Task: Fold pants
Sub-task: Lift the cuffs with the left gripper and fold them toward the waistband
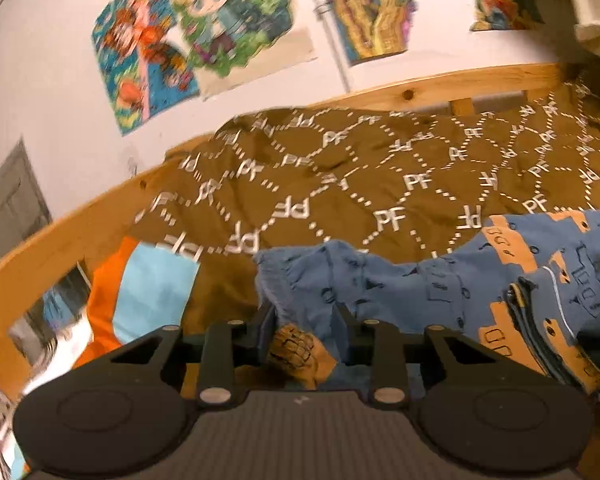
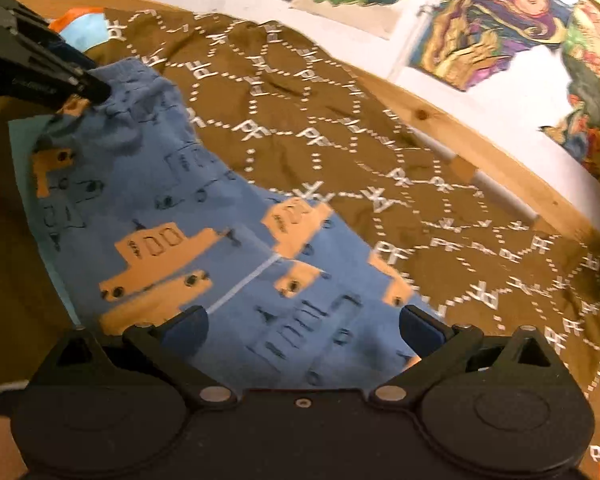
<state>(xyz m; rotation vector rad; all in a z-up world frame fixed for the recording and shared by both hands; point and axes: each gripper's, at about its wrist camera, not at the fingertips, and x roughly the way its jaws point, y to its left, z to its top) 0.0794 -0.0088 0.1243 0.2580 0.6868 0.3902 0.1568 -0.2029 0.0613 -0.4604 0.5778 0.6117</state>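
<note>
Blue pants (image 2: pixel 204 208) printed with orange vehicles lie spread on a brown blanket. In the left wrist view the pants (image 1: pixel 420 280) bunch up just ahead of my left gripper (image 1: pixel 306 320), whose fingers pinch a ribbed end of the fabric. The right wrist view shows that same left gripper (image 2: pixel 94 90) at the top left, shut on the far end of the pants. My right gripper (image 2: pixel 304 326) hovers over the near end, its blue-padded fingers spread wide on either side of the cloth and not pressing it.
The brown blanket (image 2: pixel 380 140) with white "PF" lettering covers a bed with a wooden frame (image 2: pixel 440 120) along the wall. Colourful posters (image 1: pixel 204 28) hang above. An orange and light-blue cloth (image 1: pixel 148 280) lies at the blanket's left end.
</note>
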